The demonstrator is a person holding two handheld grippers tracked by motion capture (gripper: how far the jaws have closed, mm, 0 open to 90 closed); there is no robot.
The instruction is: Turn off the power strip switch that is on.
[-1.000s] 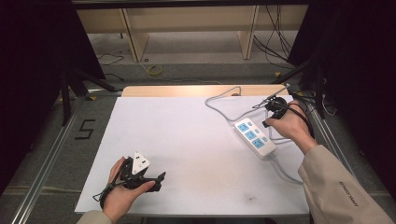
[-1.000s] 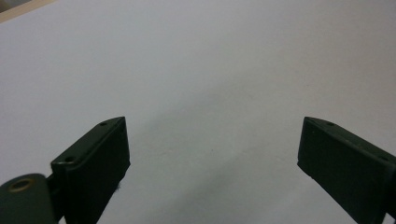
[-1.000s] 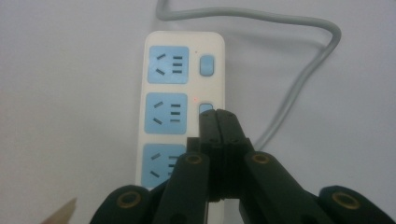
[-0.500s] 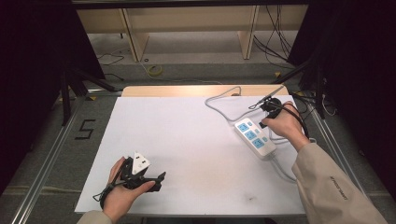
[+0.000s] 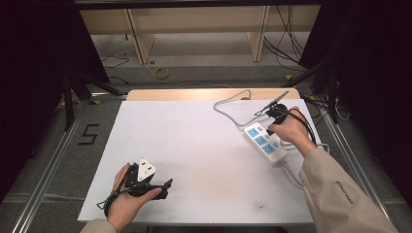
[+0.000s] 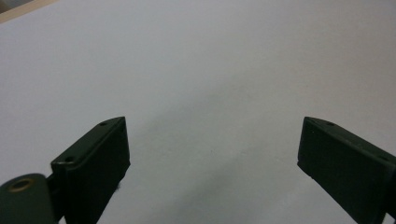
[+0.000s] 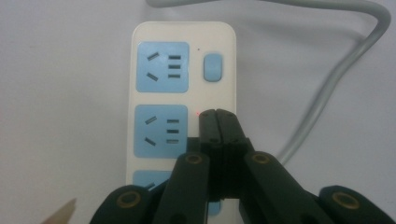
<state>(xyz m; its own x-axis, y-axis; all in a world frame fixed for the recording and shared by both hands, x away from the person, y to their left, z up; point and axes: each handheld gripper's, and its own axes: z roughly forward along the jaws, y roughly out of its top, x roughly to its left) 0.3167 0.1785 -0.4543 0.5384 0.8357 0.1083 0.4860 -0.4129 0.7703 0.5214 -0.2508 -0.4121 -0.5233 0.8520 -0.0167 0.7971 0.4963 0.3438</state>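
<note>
Pressing down at centre right of the high view, our right gripper (image 5: 270, 127) sets its jaws, closed together with nothing between them, on the white power strip (image 5: 265, 143), beside the middle blue socket (image 7: 162, 130) where a red light (image 7: 198, 112) glows. Our left gripper (image 5: 154, 187), lower left, rests on the white surface (image 5: 194, 141) with jaws wide apart. A "5" (image 5: 89, 134) marks the floor at left.

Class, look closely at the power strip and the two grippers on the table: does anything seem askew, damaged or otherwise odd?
Nothing looks damaged. The power strip lies slantwise on the table, its grey cable looping loosely behind. The right gripper, jaws shut, sits over the middle switch, where a small red light glows.
</note>
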